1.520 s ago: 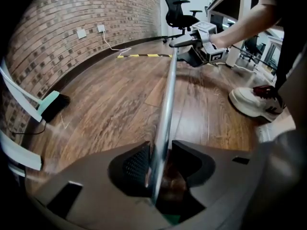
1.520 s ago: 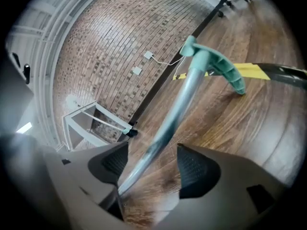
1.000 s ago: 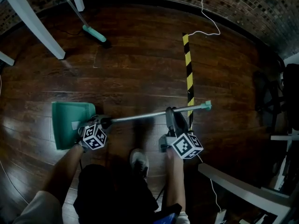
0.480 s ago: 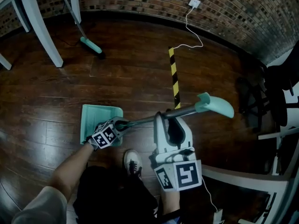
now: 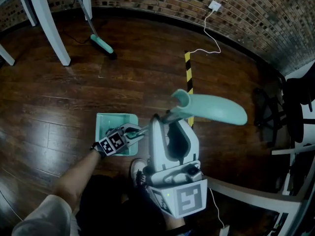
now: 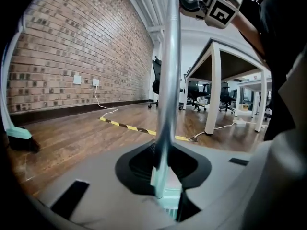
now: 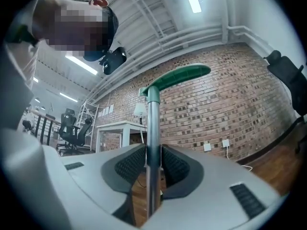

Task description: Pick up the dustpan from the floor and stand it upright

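Note:
The teal dustpan (image 5: 114, 128) rests on the dark wood floor, its metal pole (image 6: 170, 80) rising steeply toward the head camera and ending in a teal grip (image 5: 211, 107). My left gripper (image 5: 132, 133) is shut on the pole's foot just above the pan; in its own view the left gripper (image 6: 165, 176) pinches the pole base. Higher up, my right gripper (image 5: 161, 121) has just been closing, with the pole (image 7: 153, 128) clamped between its ribbed pads (image 7: 130, 163). The right gripper (image 7: 153, 164) sits below the teal grip (image 7: 180, 78).
A broom with a teal head (image 5: 101, 43) leans at the back left by white table legs (image 5: 47, 23). Yellow-black tape (image 5: 188, 77) and a white cable (image 5: 211, 28) run to the brick wall. An office chair (image 5: 295, 107) and a white table edge (image 5: 246, 193) stand right. My shoe (image 5: 138, 168) is close to the pan.
The pole swung up from nearly flat on the floor to steep. My right gripper rose high toward the camera with it. The pan and left gripper shifted right.

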`<state>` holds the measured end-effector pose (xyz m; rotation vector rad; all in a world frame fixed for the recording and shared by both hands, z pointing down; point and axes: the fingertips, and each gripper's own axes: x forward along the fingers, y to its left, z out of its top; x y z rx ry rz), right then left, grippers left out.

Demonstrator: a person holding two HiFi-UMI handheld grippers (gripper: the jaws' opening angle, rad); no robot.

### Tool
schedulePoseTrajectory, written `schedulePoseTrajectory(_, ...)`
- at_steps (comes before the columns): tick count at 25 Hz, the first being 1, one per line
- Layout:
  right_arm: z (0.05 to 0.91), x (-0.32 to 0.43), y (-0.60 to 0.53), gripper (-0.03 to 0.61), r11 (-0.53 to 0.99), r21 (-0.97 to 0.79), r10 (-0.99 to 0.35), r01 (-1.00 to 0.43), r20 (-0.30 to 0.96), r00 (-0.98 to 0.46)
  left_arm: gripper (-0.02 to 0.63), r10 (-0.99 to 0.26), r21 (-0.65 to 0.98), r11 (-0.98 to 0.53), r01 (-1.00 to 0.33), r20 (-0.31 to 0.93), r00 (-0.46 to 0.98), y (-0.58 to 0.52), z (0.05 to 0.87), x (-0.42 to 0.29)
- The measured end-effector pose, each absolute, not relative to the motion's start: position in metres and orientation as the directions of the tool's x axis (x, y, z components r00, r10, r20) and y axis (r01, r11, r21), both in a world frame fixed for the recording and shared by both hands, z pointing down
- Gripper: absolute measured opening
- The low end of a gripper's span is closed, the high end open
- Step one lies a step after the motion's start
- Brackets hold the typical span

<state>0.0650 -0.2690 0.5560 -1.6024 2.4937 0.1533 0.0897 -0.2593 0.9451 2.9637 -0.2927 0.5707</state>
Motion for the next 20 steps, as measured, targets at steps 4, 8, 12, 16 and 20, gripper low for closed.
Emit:
schedulePoseTrajectory(4,0.558,0.061,-0.263,0.078,0.436,0.003,-0.886,-0.9,-0.174,-0.43,0.155,-0.167,0.09,-0.972,-0.217,0.387,0.907,-0.258,0.949,0.085)
schedulePoseTrajectory(8,0.578,0.065,-0.259,0.099,0.459,0.017,-0.886,-0.888,-0.069,-0.459,0.245,-0.176,0.081,-0.97,-0.23,0.421,0.89,-0.255,0.947,0.067)
schedulePoseTrajectory(12,0.602,0.08,-0.241,0.135,0.481,0.036,-0.876,-0.876,0.072,-0.478,0.245,-0.254,0.094,-0.941,-0.324,0.433,0.865,-0.249,0.924,0.023)
schedulePoseTrajectory(16,0.578,0.09,-0.217,0.133,0.509,0.035,-0.854,-0.86,0.147,-0.499,0.116,-0.389,0.073,-0.89,-0.449,0.392,0.834,-0.244,0.84,-0.02)
schedulePoseTrajectory(20,0.502,0.093,-0.193,0.09,0.523,0.012,-0.841,-0.852,0.173,-0.513,0.018,-0.494,0.024,-0.845,-0.535,0.349,0.796,-0.225,0.705,-0.044)
